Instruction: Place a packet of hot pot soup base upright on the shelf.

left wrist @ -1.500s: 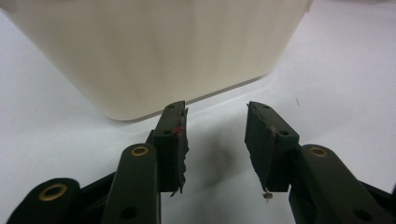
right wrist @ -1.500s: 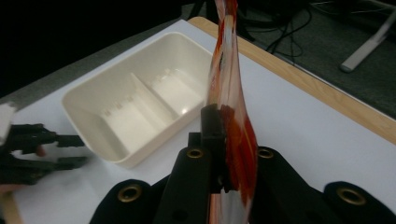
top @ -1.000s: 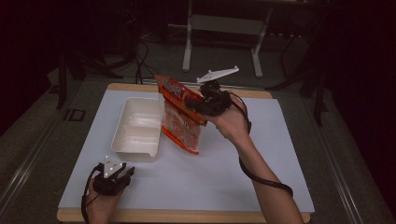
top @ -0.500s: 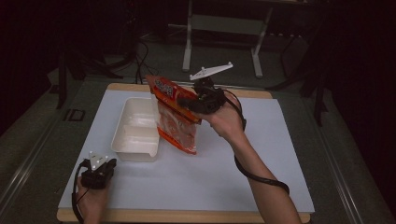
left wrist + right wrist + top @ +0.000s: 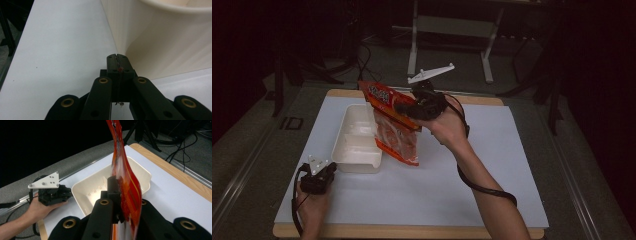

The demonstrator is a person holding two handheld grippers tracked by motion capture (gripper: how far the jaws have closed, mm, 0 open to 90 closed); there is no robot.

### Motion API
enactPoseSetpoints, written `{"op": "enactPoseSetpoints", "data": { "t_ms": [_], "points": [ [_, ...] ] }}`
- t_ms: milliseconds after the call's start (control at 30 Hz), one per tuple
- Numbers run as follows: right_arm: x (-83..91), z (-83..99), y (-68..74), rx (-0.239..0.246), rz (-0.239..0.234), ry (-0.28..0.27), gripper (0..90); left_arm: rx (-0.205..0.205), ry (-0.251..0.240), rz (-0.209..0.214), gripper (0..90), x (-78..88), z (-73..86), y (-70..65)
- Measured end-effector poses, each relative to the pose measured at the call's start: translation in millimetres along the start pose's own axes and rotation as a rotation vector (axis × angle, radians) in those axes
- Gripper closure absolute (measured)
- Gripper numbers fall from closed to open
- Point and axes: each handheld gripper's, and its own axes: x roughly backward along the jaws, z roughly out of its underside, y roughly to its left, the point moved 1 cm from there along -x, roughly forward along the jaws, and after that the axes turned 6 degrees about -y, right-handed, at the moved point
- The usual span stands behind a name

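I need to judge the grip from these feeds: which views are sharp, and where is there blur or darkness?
High view: table evenly lit, surroundings dark, snack bag fairly sharp. Right gripper view: bag smeared by motion blur at the jaws, white tray clearer. Left gripper view: left hand-held gripper sharp, tray wall close and soft.

Dim room around a lit white-topped table

The table (image 5: pixel 512 165) has a white top with a bare wooden rim showing along its far and near edges. Grey floor (image 5: pixel 247 150) surrounds it, with a metal rail (image 5: pixel 242 172) running along the left side and another along the right. Beyond the far edge stands a pale metal stand (image 5: pixel 452 30) on two legs, black cables (image 5: pixel 362 60) trailing on the floor beside it. Everything farther back is in darkness; light falls mainly on the tabletop.
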Motion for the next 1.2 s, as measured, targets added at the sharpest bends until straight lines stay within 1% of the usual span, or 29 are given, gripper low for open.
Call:
{"op": "enactPoseSetpoints", "data": {
  "t_ms": [33, 67, 100, 133, 200, 400, 467, 633, 700, 800, 900, 1067, 1100, 1133, 1200],
  "points": [
    [-0.9, -0.6, 0.5, -0.001, -0.001, 0.001, 90.0, -0.005, 0.001, 0.002, 89.5, 0.0, -0.3, -1.0],
    [-1.9, -1.3, 1.1, -0.002, -0.003, -0.001, 90.0, -0.009, 0.002, 0.010, 89.5, 0.0, -0.5, -1.6],
    [-2.8, -2.0, 1.7, -0.001, -0.006, 0.000, 90.0, -0.009, -0.003, 0.030, 89.5, -0.5, -0.6, -2.8],
    [-3.7, -2.7, 2.7, -0.002, -0.007, -0.001, 90.0, -0.021, -0.002, 0.033, 89.4, -0.5, -0.9, -4.6],
    [-5.6, -4.4, 4.3, 0.000, -0.011, -0.003, 90.0, -0.035, -0.001, 0.026, 89.0, -0.7, -1.8, -7.7],
    [-14.7, -10.7, 10.4, -0.001, -0.023, 0.000, 90.0, -0.042, -0.004, 0.014, 86.5, 1.3, -2.4, -8.7],
    [-18.3, -12.8, 12.6, -0.002, -0.029, 0.001, 90.0, -0.038, 0.000, 0.014, 86.5, 1.9, -2.0, -9.4],
    [-27.4, -18.1, 17.5, -0.008, -0.042, 0.004, 90.0, -0.006, 0.013, 0.041, 87.4, 6.2, 0.3, -11.1],
    [-31.0, -19.4, 19.6, -0.008, -0.047, 0.009, 90.0, -0.005, 0.014, 0.052, 87.1, 9.4, 1.2, -12.4],
    [-36.8, -21.3, 21.3, -0.008, -0.049, 0.014, 90.0, -0.004, 0.015, 0.068, 85.3, 13.8, 2.4, -14.9],
    [-42.1, -23.2, 23.0, -0.013, -0.055, 0.019, 90.0, 0.012, 0.013, 0.089, 82.2, 19.4, 3.4, -17.2],
    [-50.0, -25.0, 25.5, -0.016, -0.058, 0.028, 90.0, 0.008, -0.002, 0.113, 81.2, 28.1, 2.6, -22.5],
    [-51.7, -25.5, 25.6, -0.019, -0.059, 0.029, 90.0, 0.008, -0.002, 0.113, 81.4, 28.1, 2.6, -22.5],
    [-53.4, -26.1, 25.8, -0.020, -0.059, 0.030, 90.0, 0.002, -0.001, 0.126, 82.0, 27.7, 2.3, -24.6],
    [-57.2, -26.8, 26.8, -0.025, -0.062, 0.028, 90.0, -0.007, 0.007, 0.135, 82.4, 25.6, 2.3, -26.5]
  ]
}}
